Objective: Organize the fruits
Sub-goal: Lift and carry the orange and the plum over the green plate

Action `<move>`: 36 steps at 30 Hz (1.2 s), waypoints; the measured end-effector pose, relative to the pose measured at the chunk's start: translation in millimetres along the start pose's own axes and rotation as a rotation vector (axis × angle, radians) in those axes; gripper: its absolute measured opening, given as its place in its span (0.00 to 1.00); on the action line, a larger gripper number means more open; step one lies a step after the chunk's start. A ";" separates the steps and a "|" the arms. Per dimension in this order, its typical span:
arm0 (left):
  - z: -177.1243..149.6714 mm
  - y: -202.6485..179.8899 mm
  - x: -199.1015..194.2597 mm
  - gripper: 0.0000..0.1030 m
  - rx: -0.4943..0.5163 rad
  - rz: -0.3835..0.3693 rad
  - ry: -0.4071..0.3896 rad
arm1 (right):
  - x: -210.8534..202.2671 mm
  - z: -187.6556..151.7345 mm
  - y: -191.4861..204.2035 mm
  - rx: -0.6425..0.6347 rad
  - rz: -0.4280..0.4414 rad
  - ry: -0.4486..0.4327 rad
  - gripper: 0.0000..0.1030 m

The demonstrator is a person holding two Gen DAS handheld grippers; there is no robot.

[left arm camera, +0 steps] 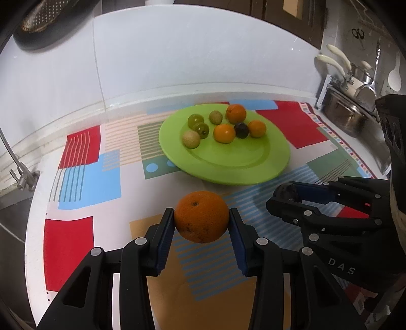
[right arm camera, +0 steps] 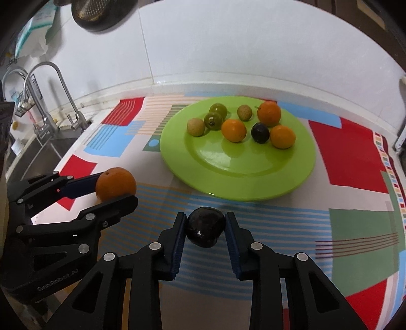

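My left gripper (left arm camera: 202,218) is shut on an orange (left arm camera: 201,216) and holds it above the patterned cloth, in front of the green plate (left arm camera: 266,162). It also shows in the right wrist view (right arm camera: 116,189) with the orange (right arm camera: 115,183). My right gripper (right arm camera: 205,226) is shut on a dark plum (right arm camera: 205,226), just short of the plate's near rim (right arm camera: 253,193). It shows at the right of the left wrist view (left arm camera: 286,196). The plate holds several small fruits: oranges (right arm camera: 233,130), green ones (right arm camera: 213,121), pale ones (right arm camera: 196,127) and a dark plum (right arm camera: 260,132).
A patterned cloth (left arm camera: 83,175) covers the counter. A sink with taps (right arm camera: 45,116) lies to the left. Steel pots (left arm camera: 347,111) and utensils stand at the right by the wall. A dark pan (right arm camera: 96,12) hangs on the white back wall.
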State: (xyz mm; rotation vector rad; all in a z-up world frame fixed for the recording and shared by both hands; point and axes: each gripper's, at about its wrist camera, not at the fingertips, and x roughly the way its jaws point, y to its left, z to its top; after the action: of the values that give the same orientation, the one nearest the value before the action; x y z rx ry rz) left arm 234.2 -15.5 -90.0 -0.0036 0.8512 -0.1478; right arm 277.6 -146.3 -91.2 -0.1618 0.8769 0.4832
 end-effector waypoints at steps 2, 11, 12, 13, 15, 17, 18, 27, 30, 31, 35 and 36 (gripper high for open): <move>1.2 -2.6 -7.1 0.41 0.000 -0.005 -0.011 | -7.9 -0.1 -0.3 0.003 -0.002 -0.016 0.31; 7.9 -13.6 -31.9 0.41 0.012 -0.018 -0.055 | -46.6 1.9 -2.0 0.004 -0.012 -0.103 0.31; 8.8 -14.6 -33.4 0.41 0.014 -0.019 -0.060 | -50.4 2.7 -2.1 0.003 -0.016 -0.113 0.31; 10.3 -16.2 -36.3 0.41 0.018 -0.021 -0.068 | -53.5 3.5 -2.0 0.002 -0.018 -0.121 0.31; 12.7 -18.1 -39.4 0.41 0.022 -0.021 -0.077 | -59.6 5.2 -2.1 0.001 -0.023 -0.139 0.31; 16.8 -20.5 -43.4 0.41 0.029 -0.025 -0.092 | -64.5 7.1 -2.7 0.000 -0.024 -0.155 0.31; 18.9 -21.6 -44.9 0.41 0.034 -0.025 -0.098 | -67.5 8.2 -2.8 -0.001 -0.028 -0.164 0.31; 41.3 -27.3 -50.2 0.41 0.064 -0.017 -0.157 | -81.1 23.3 -10.1 0.002 -0.041 -0.230 0.31; 48.2 -27.3 -47.5 0.41 0.065 -0.013 -0.166 | -79.3 29.3 -14.8 0.008 -0.045 -0.238 0.31; 50.7 -27.2 -45.6 0.41 0.064 -0.013 -0.167 | -78.3 31.3 -16.8 0.012 -0.045 -0.239 0.31; 60.1 -26.5 -35.3 0.41 0.064 -0.011 -0.166 | -72.9 38.3 -23.8 0.019 -0.047 -0.240 0.31; 62.3 -26.3 -32.9 0.41 0.064 -0.009 -0.164 | -71.0 40.5 -25.7 0.020 -0.047 -0.239 0.31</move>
State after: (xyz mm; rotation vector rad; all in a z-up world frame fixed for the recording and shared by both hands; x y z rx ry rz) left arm 256.2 -40.7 -22.7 0.0405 0.6823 -0.1804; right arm 279.6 -179.7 -12.3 -0.1033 0.6431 0.4397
